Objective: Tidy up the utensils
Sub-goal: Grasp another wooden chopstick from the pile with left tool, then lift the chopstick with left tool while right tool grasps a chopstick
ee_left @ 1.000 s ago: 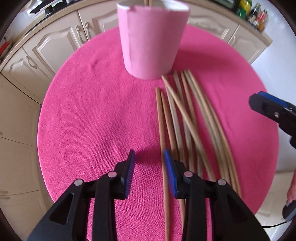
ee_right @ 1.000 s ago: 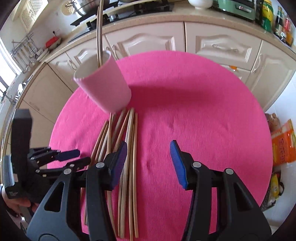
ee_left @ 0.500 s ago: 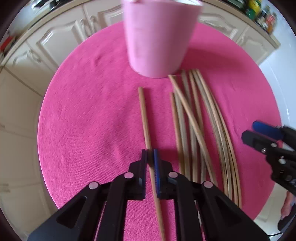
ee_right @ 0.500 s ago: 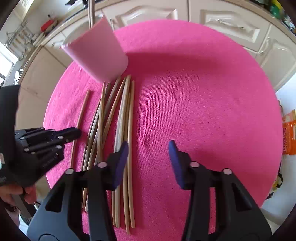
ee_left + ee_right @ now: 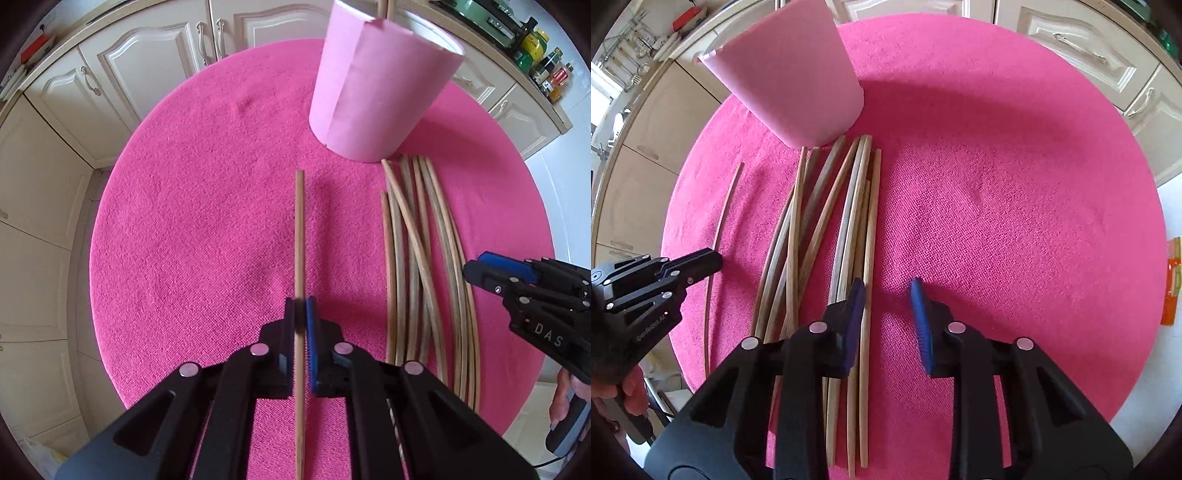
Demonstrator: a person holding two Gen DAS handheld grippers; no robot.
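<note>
My left gripper [image 5: 302, 314] is shut on one wooden chopstick [image 5: 299, 236], held apart from the pile and pointing toward the pink cup [image 5: 380, 88]. The cup holds at least one stick upright. Several more chopsticks [image 5: 417, 254] lie in a loose bundle on the pink round table, right of my left gripper. In the right wrist view my right gripper [image 5: 888, 299] is open, low over the right edge of the bundle [image 5: 849, 221], with its left finger over the sticks. The cup [image 5: 790, 74] stands beyond the bundle. The held chopstick [image 5: 718, 236] and left gripper [image 5: 713, 260] show at left.
The pink cloth-covered round table [image 5: 192, 229] is ringed by cream kitchen cabinets [image 5: 147, 62]. Bottles [image 5: 546, 70] stand on the counter at far right. The table's edge drops off close behind both grippers.
My left gripper closed on one chopstick and drew it left, away from the bundle. My right gripper dropped lower and moved closer to the bundle's right edge, still open.
</note>
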